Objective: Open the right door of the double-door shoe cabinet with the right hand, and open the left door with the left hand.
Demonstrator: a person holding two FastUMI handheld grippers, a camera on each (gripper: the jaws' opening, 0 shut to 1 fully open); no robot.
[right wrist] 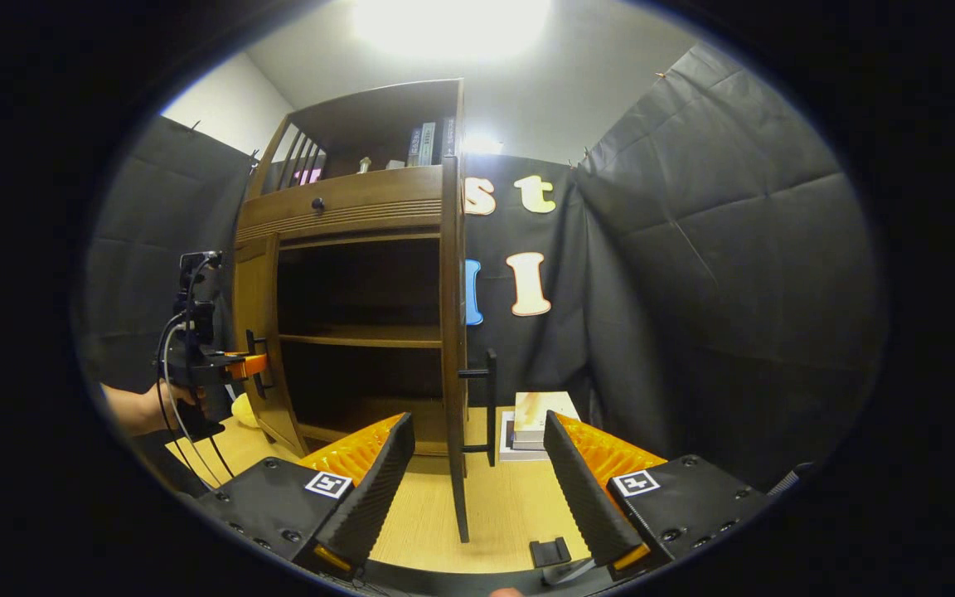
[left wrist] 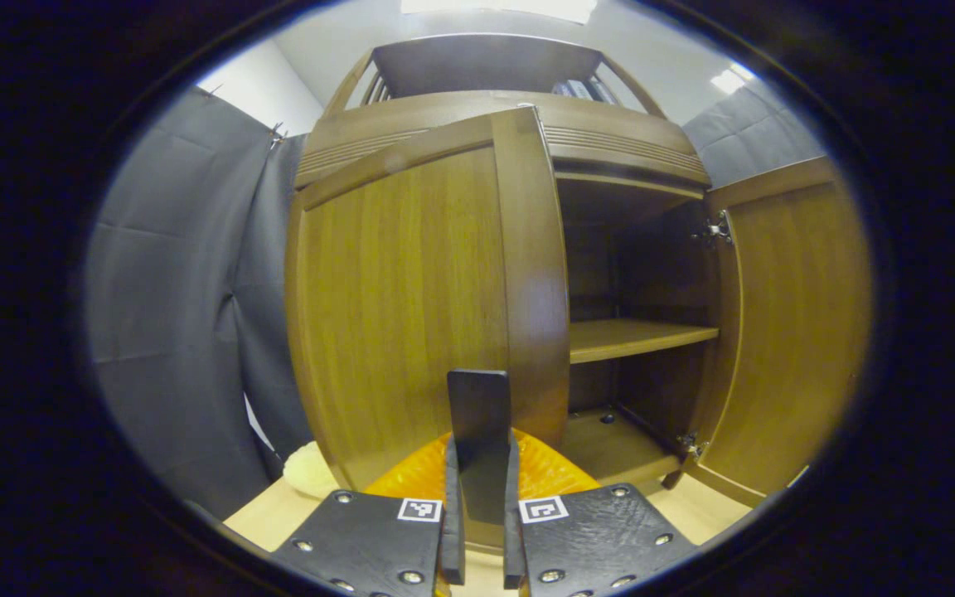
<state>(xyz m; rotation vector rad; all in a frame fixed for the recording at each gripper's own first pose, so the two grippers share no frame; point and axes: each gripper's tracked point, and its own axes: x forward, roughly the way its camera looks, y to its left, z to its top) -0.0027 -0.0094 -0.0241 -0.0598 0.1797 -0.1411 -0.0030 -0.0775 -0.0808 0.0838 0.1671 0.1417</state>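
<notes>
My left claw (left wrist: pixel 478 506) is narrowed onto the dark upright bar handle (left wrist: pixel 478 414) of the brown wooden left door (left wrist: pixel 411 307) of the double-door shoe cabinet (right wrist: pixel 361 207), both fingers pressing its sides. That door stands partly swung out, and past its edge I see the dark interior with a wooden shelf (left wrist: pixel 639 336). From the right gripper view, the same left claw (right wrist: pixel 255 365) sits at the left door's handle, a hand (right wrist: pixel 154 406) behind it. My right claw (right wrist: pixel 477 489) is spread wide and holds nothing. The brown wooden right door (right wrist: pixel 453 332) stands fully open, edge-on between its fingers, its dark bar handle (right wrist: pixel 490 406) free. The cabinet rests on a light wooden table (right wrist: pixel 494 514), with stacked books (right wrist: pixel 537 423) just beside it.
</notes>
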